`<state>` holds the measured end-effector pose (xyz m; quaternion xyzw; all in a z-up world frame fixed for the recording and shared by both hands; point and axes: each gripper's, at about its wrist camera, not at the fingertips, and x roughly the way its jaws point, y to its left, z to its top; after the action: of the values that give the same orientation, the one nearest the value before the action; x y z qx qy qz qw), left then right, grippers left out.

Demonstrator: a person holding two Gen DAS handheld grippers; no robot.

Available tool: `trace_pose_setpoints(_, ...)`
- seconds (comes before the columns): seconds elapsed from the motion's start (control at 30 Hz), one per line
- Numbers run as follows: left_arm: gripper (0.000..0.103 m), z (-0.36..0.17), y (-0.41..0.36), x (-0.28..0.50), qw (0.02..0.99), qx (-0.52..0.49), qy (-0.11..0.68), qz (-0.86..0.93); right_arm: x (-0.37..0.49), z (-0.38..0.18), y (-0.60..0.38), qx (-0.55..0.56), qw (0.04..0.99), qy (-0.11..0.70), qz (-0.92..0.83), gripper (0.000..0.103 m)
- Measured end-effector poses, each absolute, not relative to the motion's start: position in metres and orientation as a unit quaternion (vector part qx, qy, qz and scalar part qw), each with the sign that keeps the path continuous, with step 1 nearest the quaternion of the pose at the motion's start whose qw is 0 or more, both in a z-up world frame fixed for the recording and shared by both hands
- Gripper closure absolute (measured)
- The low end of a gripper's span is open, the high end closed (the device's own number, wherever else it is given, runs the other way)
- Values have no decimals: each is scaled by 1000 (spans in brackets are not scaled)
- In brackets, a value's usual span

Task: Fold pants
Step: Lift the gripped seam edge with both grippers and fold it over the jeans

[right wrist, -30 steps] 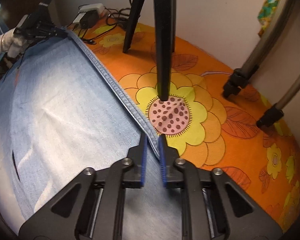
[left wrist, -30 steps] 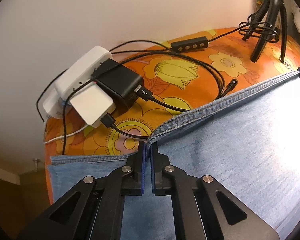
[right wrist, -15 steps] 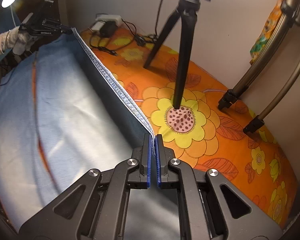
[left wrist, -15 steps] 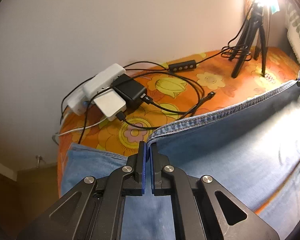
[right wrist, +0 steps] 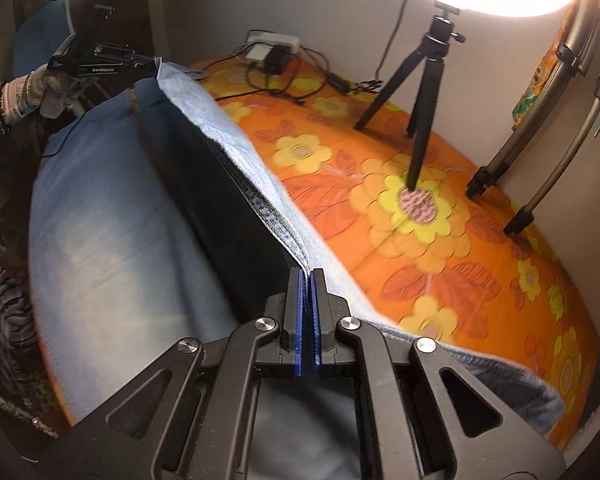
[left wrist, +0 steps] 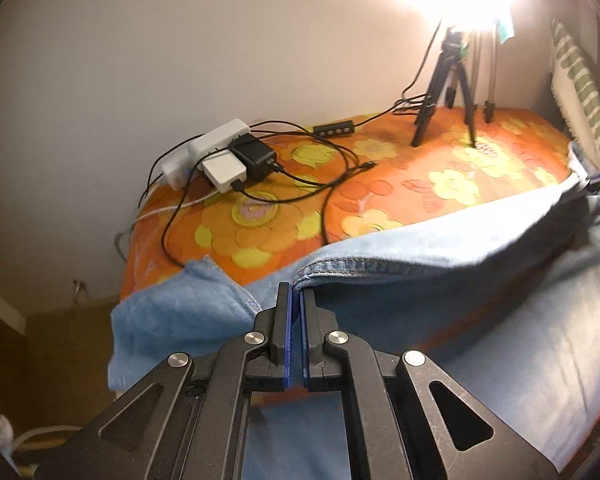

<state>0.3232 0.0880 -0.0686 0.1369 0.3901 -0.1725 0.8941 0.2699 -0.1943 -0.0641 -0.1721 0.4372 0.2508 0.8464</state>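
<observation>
Broadly, one orange flowered bedcover (right wrist: 440,264) is filling most of both views, and one pair of light blue denim pants (right wrist: 112,216) is lying across it, with one long seamed edge being held up off the cover between the two grippers. Three tripods are standing on the cover near the wall: one black tripod (right wrist: 420,92) beside the raised edge, and two grey-legged ones (right wrist: 540,140) partly cut off at the right. One white power strip (left wrist: 208,148) with a white and a black adapter plugged in is sitting by the wall, its cables (left wrist: 324,184) trailing over the cover toward the denim. The left gripper (left wrist: 293,300) is pinching the hem, blue pads nearly touching with cloth between them; the right gripper (right wrist: 307,280) is clamping the same edge at its other end. In the right wrist view a gloved hand (right wrist: 48,88) is holding the far gripper. Glare from a lamp is washing out the tripod head, and the lifted fold is hiding the cover beneath it
</observation>
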Motion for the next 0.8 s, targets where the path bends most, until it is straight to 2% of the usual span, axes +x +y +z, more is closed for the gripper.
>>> trace_pose_setpoints(0.27, 101, -85, 91, 256, 893, 123, 397, -174, 206, -67, -176, -190, 824, 460, 271, 99)
trace_pose_setpoints(0.8, 101, -108, 122, 172, 897, 69, 412, -147, 133, -91, -148, -230, 788, 485, 301, 99)
